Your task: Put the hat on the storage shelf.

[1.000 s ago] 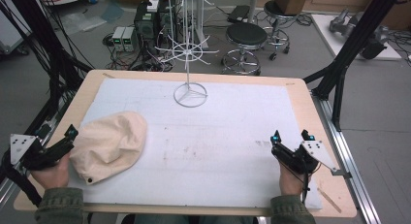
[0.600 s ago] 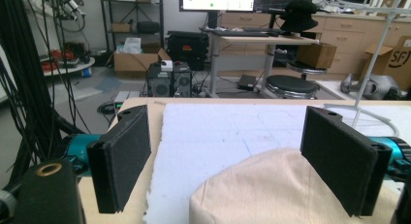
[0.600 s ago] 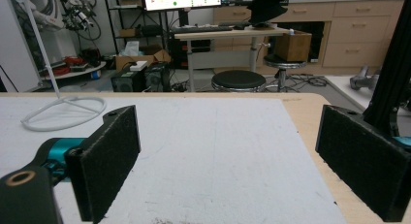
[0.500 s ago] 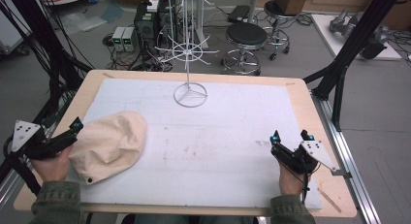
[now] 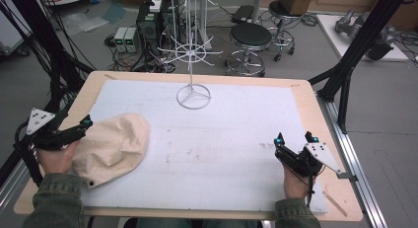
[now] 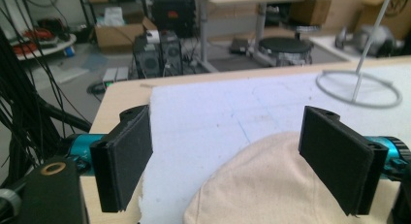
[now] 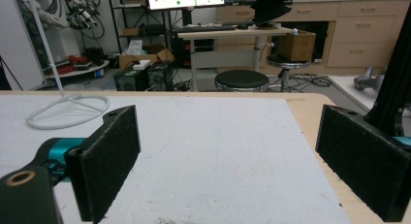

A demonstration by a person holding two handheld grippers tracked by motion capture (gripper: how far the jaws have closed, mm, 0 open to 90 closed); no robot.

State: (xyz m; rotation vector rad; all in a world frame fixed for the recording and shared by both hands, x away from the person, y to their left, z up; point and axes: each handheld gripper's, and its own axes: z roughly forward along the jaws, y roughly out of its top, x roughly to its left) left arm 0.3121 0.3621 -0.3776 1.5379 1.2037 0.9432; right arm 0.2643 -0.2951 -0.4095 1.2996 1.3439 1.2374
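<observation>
1. Both fingers of the left gripper (image 6: 225, 161) stand wide apart and hold nothing; the cream cloth cap (image 6: 271, 185) lies between and below them, and whether they touch it cannot be told.
2. Seen from the high view, the left gripper (image 5: 85, 124) sits at the left edge of the worktop (image 5: 305, 90), its tips at the left rim of the cap (image 5: 111, 146).
3. That cap lies flat on the white foam sheet (image 5: 222, 139) covering the worktop, toward the front left corner, with the person's left hand (image 5: 54, 159) just beside it.
4. On the right, the fingers of the right gripper (image 7: 228, 161) are also spread wide, with only bare white sheet (image 7: 218, 151) between them.
5. From above, the right gripper (image 5: 294, 137) rests near the front right of the sheet, well apart from the cap.
6. At the far middle of the sheet a white wire stand (image 5: 193, 55) rises upright from its ring base, well apart from both grippers.
7. Beyond the worktop, a black round stool (image 5: 251, 38) stands on the floor.
</observation>
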